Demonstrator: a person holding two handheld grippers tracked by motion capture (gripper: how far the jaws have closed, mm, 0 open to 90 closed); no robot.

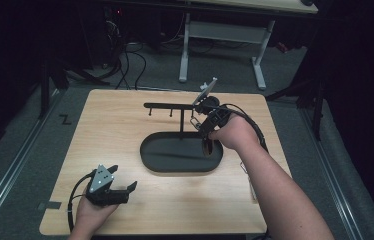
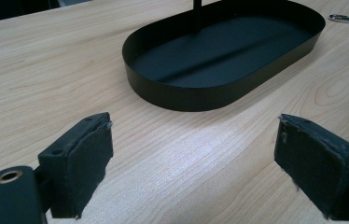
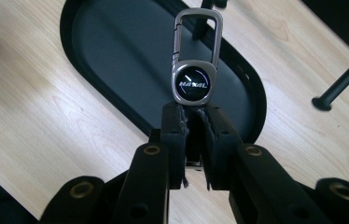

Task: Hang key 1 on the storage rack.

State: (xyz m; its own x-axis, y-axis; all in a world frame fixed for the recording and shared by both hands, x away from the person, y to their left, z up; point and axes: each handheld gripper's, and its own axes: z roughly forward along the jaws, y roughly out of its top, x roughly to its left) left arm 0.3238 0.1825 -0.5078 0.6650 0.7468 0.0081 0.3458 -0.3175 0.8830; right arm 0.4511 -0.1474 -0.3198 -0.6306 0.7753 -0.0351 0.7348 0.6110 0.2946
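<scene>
Dark room, pale wooden counter (image 1: 125, 130) with a black tray (image 1: 181, 154) and hook rack (image 1: 172, 106) at its middle. Your right tongs (image 3: 195, 109) are clenched on a keychain (image 3: 195, 81), held above the tray's right end just below the rack's bar. The grip looks shallow; tilt it and the clip may miss a peg or slip out. Your left tongs (image 1: 117, 180) rest released, near left

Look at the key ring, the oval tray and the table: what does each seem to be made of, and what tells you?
Key ring, held in the right tongs: brushed silver metal, going by its dull grey sheen; the dark logo disc looks glossy.
Tray: probably thin sheet metal painted matte black, with a slim, even wall.
Table: light wood or wood-look laminate, showing grain lines; which one is unclear.
</scene>
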